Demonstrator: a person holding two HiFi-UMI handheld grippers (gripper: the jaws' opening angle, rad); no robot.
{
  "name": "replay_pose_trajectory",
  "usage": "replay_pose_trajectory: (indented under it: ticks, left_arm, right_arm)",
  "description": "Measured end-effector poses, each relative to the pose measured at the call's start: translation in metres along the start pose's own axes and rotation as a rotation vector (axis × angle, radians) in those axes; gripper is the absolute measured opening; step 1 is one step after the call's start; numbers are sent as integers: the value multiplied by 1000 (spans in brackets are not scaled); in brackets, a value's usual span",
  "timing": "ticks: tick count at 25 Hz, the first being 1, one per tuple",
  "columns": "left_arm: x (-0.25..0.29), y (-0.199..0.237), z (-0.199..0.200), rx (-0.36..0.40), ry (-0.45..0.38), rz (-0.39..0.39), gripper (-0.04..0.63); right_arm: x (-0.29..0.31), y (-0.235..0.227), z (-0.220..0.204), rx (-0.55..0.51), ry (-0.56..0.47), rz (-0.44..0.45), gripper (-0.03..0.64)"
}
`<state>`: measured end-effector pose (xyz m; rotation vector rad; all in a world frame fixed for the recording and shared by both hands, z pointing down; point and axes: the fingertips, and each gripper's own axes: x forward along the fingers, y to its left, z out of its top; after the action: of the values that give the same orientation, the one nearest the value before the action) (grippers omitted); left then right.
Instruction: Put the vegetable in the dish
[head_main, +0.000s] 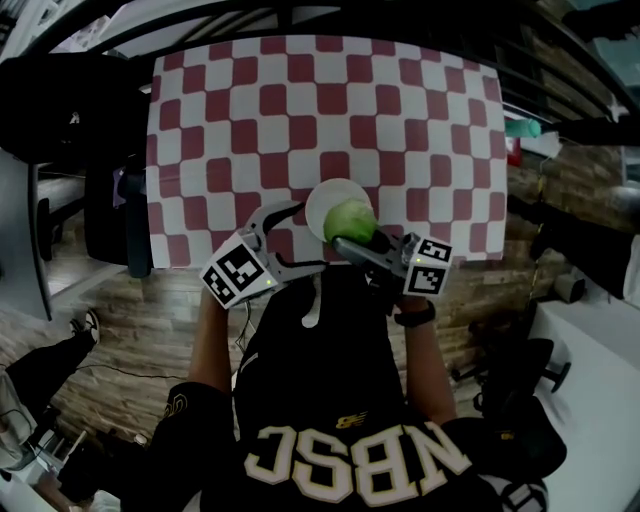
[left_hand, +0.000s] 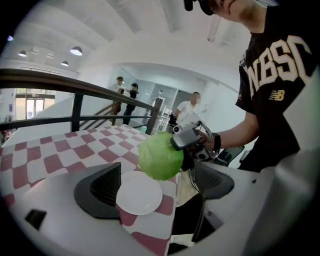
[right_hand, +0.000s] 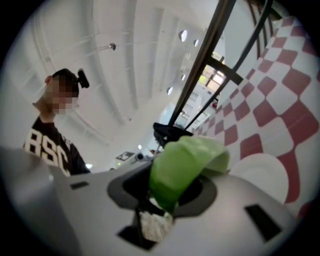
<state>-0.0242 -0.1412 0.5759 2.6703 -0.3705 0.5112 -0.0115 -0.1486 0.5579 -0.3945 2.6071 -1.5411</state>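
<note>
One counter (head_main: 320, 110) fills the upper head view, covered with a red-and-white check cloth (head_main: 250, 130). The person stands at its near edge with a claw in each hand. The left claw (left_hand: 150, 192) has its jaws spread wide and grips nothing. It sits at the counter's near edge, just left of the dish (head_main: 324, 198), which shows between the parted jaws in the left gripper view. The right claw (right_hand: 166, 191) is clamped on the cabbage (head_main: 349, 221), its pads pressing into the green leaves. The white dish lies flat on the cloth near the counter's front edge. The cabbage hangs over the dish's near right rim; whether it touches the dish cannot be told.
</note>
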Motion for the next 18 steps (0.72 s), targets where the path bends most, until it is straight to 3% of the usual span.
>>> replay_pose_trajectory:
  ticks: [2, 5, 13, 18]
  left_arm:
    - [7, -7, 3, 38, 28, -34, 487]
    - [16, -9, 6, 84, 49, -53, 494]
    - [24, -41, 18, 128, 14, -262, 492]
    - [21, -46, 30, 137, -45, -291, 493]
  right_arm:
    - [3, 7, -7, 15, 30, 47, 140]
    - [9, 17, -14, 28, 68, 116, 141]
    - [4, 52, -27, -30, 160, 369, 141]
    - [-1, 61, -21, -39, 141, 446, 141]
